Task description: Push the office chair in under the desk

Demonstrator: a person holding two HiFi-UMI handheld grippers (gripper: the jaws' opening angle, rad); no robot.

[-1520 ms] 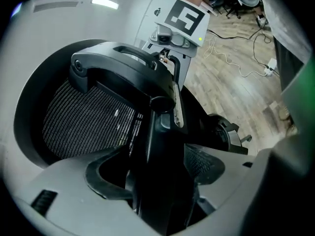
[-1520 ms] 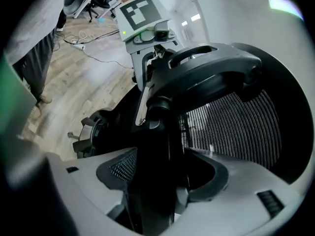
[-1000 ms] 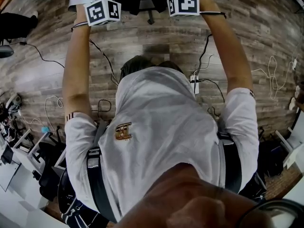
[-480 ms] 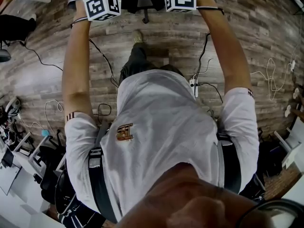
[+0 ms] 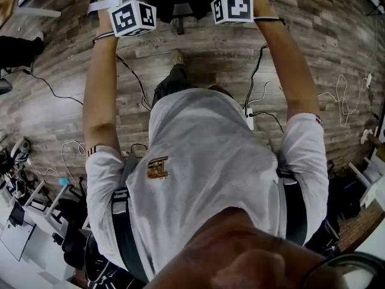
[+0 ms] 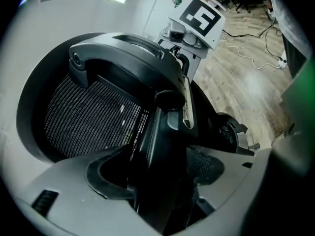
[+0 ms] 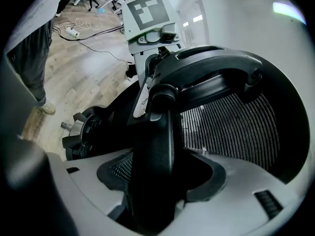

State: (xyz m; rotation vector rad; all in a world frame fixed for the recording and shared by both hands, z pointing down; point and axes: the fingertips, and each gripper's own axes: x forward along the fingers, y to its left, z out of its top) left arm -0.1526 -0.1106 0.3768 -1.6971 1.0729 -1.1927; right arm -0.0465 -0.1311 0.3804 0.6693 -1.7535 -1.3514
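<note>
The office chair (image 6: 93,112) is black, with a mesh back inside a curved plastic frame. It stands on the wooden floor (image 5: 198,59) directly in front of the person, and in the head view only a dark part of it shows at the top edge, between the two stretched arms. The left gripper (image 6: 162,181) has its grey jaws closed on a black bar of the chair's frame, which fills the gap between them. The right gripper (image 7: 152,181) holds the chair in the same way: a thick black part of the frame is clamped between its jaws, with the mesh back just to the right of it in that gripper's view. Each gripper view also shows the other gripper's marker cube behind the top of the chair back. I cannot tell where the desk is. The person wears a white shirt (image 5: 204,161) and has both arms straight forward. One shoe (image 5: 177,56) is on the floor under the arms. Thin black and white cables (image 5: 60,92) lie across the boards on both sides, and a white power strip (image 5: 248,116) lies near the right arm
</note>
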